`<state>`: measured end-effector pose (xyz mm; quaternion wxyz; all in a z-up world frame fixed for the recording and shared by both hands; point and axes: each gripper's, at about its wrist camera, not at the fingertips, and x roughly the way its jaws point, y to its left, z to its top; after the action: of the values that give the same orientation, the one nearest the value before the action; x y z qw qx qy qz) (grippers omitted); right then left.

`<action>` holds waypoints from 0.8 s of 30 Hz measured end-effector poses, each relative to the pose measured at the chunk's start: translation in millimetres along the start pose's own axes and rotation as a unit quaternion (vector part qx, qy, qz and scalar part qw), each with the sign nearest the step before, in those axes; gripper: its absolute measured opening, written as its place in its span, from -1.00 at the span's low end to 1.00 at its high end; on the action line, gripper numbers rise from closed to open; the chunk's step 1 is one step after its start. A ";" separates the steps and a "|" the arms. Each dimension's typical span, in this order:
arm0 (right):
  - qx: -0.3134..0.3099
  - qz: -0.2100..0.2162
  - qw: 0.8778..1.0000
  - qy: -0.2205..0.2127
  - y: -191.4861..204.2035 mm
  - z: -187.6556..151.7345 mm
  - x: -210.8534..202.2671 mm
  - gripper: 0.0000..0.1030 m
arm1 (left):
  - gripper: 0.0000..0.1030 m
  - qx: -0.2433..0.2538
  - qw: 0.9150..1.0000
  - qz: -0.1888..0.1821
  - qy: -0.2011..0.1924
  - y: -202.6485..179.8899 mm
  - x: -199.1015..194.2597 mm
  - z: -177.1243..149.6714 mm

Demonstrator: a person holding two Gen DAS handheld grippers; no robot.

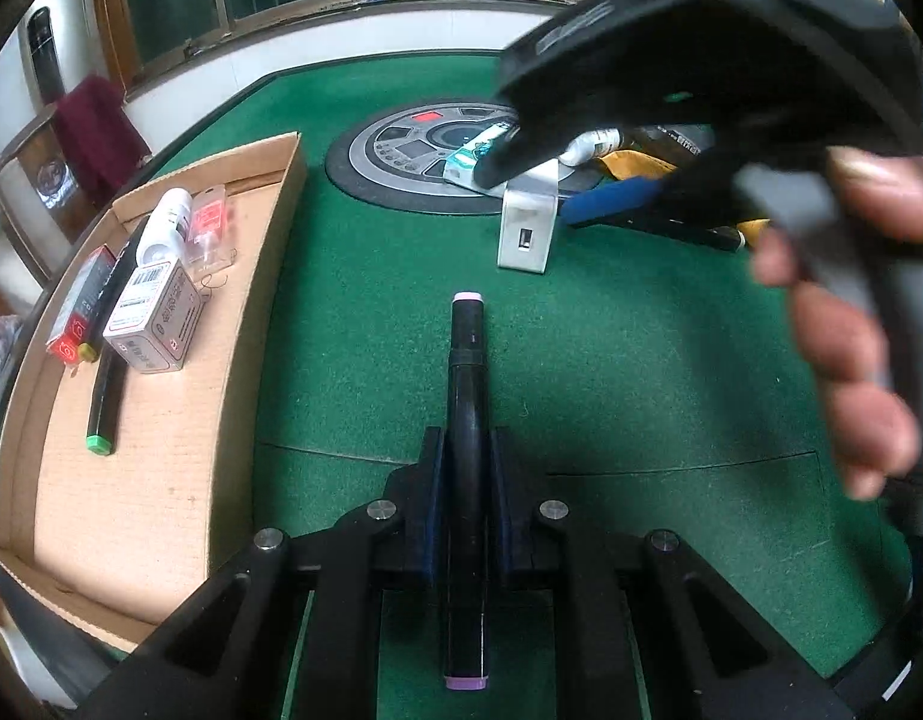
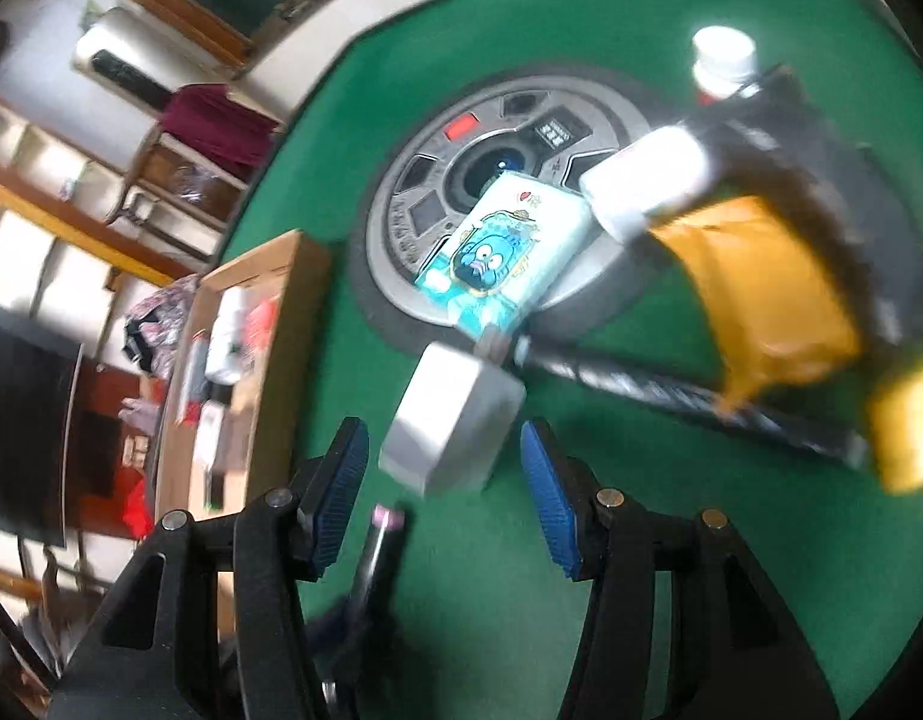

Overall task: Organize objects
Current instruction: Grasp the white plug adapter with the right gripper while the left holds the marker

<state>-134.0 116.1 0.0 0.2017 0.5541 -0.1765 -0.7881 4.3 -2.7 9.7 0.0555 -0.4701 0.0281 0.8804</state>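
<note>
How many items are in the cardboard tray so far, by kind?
Boxes: 2, a red and black box and a grey box
Marker pens: 1, the green-capped marker
Bottles: 1, the white bottle
Packets: 1, the clear packet with a red card inside
Total: 5 in the cardboard tray
</note>
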 end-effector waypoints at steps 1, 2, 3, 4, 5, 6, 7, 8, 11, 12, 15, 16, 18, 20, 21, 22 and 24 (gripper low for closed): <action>0.001 -0.008 1.000 0.005 -0.5 0.4 6.5 0.00 | -0.77 0.000 1.000 -0.001 0.000 0.1 -0.1 -0.1; 0.006 0.005 1.000 0.002 -3.8 -1.5 8.8 0.00 | -0.77 0.000 1.000 -0.002 0.000 0.3 -0.3 -0.2; -0.002 0.005 1.000 -0.005 -4.2 -3.5 7.4 -0.04 | -0.77 0.000 1.000 -0.003 0.000 0.3 -0.6 -0.3; -0.024 -0.001 1.000 -0.015 -2.9 -6.7 3.4 -0.13 | -0.77 0.000 1.000 -0.003 -0.001 0.1 -0.8 -0.4; -0.038 -0.005 0.999 -0.022 -2.4 -9.3 -2.2 -0.22 | -0.77 0.001 1.000 -0.002 -0.001 -0.3 -0.8 0.0; -0.047 -0.010 0.998 -0.028 -2.6 -12.7 -9.2 -0.43 | -0.76 0.002 1.000 0.000 -0.002 -1.0 -0.4 0.9; -0.060 -0.011 0.998 -0.034 -3.9 -16.3 -15.3 -0.52 | -0.75 0.006 1.000 0.005 -0.002 -2.1 0.0 2.5; -0.069 -0.010 0.997 -0.039 -6.2 -20.4 -20.7 -0.55 | -0.74 0.008 1.000 0.010 -0.002 -3.6 1.0 4.4; -0.085 -0.010 0.996 -0.041 -13.4 -31.6 -29.6 -0.63 | -0.68 0.010 1.000 0.016 -0.002 -7.7 6.5 10.9; -0.084 -0.006 0.995 -0.046 -17.7 -35.2 -32.0 -0.63 | -0.62 0.006 1.000 0.018 -0.003 -7.5 7.8 12.8; -0.090 0.003 0.995 -0.049 -17.0 -34.7 -28.9 -0.62 | -0.56 -0.002 1.000 0.021 -0.006 -7.3 11.3 17.8; -0.087 0.006 0.995 -0.045 -17.9 -33.9 -24.7 -0.61 | -0.56 -0.002 1.000 0.023 -0.009 -8.6 12.6 20.0; -0.082 0.019 0.995 -0.045 -18.2 -31.3 -18.3 -0.60 | -0.57 -0.011 1.000 0.023 -0.015 -10.2 12.8 20.0; -0.087 0.022 0.995 -0.043 -21.1 -31.6 -16.0 -0.62 | -0.77 -0.010 1.000 0.023 -0.018 -13.1 12.9 19.0; -0.089 0.022 0.995 -0.042 -20.9 -31.8 -17.5 -0.62 | -0.77 -0.010 0.999 0.026 -0.019 -14.8 11.8 18.4; -0.092 0.025 0.994 -0.045 -21.8 -32.1 -21.5 -0.62 | -0.78 -0.013 0.999 0.029 -0.019 -14.1 11.5 18.1; -0.094 0.024 0.994 -0.055 -22.2 -33.7 -28.8 -0.62 | -0.78 -0.014 0.999 0.024 -0.020 -16.8 11.7 18.4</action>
<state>-96.2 148.0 1.0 0.2615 0.4839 -0.1256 -0.8256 -15.3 16.6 10.3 0.0286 -0.4526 0.0255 0.8909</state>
